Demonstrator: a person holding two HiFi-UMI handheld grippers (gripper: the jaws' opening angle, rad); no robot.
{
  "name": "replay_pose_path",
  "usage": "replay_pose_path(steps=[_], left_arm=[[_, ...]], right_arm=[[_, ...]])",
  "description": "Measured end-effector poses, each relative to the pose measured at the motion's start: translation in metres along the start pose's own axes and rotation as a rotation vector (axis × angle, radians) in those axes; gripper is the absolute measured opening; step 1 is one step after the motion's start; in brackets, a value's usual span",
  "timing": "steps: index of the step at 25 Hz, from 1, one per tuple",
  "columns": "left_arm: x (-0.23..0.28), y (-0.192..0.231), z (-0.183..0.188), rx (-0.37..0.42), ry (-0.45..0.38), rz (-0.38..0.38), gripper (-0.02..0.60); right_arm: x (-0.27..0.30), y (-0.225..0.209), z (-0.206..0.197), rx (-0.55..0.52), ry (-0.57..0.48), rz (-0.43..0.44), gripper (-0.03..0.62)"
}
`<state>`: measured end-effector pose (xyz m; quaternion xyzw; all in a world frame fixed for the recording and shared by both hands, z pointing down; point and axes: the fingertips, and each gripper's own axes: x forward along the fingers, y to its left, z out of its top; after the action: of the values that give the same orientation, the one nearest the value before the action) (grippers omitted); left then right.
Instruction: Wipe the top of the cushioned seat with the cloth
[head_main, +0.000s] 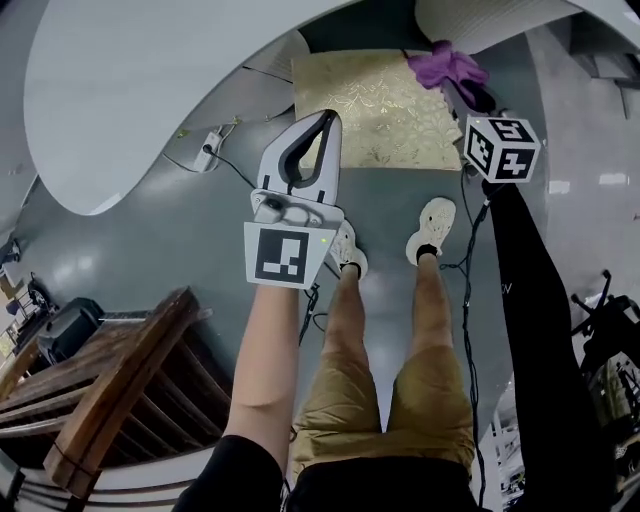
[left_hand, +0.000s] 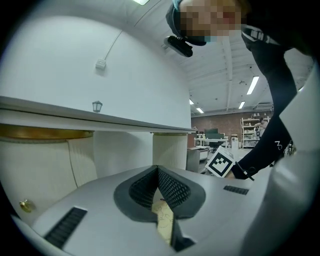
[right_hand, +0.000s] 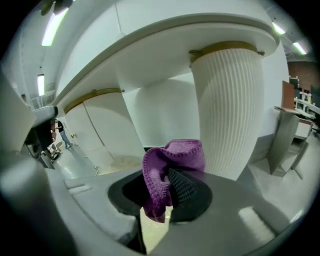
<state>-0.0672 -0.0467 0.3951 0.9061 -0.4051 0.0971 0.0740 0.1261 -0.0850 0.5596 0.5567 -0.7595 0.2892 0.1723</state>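
One cloth in closed right tool

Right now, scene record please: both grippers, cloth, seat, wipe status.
left gripper: jaws shut, nothing held, over the seat's left edge
right gripper: shut on purple cloth
cushioned seat: gold patterned top, beside white table
cloth position: at the seat's far right corner in the head view
wipe status: cloth-to-seat contact cannot be told
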Motion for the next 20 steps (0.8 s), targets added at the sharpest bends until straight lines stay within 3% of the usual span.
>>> replay_pose_path(steps=[6,12,16,20], left_arm=[[-0.036,0.032,-0.004,-0.005,0.002,0.034,0.005],[-0.066,0.065,-0.007,-0.001,0.005,0.068,0.006],[-0.075,0.077,-0.009,-0.010,0.003,0.081,0.006],[-0.081,0.079,-0.009,-0.021,-0.003,0.074,0.006]], right_arm=[[0.015,0.105,0.020,-0.041,-0.070,0.164,0.077],[0.054,0.186,0.013,-0.006,-0.035,0.253,0.077],[0.081,0.225,-0.009,0.021,0.041,0.283,0.077],[0.104,0.234,-0.055,0.046,0.181,0.236,0.077]])
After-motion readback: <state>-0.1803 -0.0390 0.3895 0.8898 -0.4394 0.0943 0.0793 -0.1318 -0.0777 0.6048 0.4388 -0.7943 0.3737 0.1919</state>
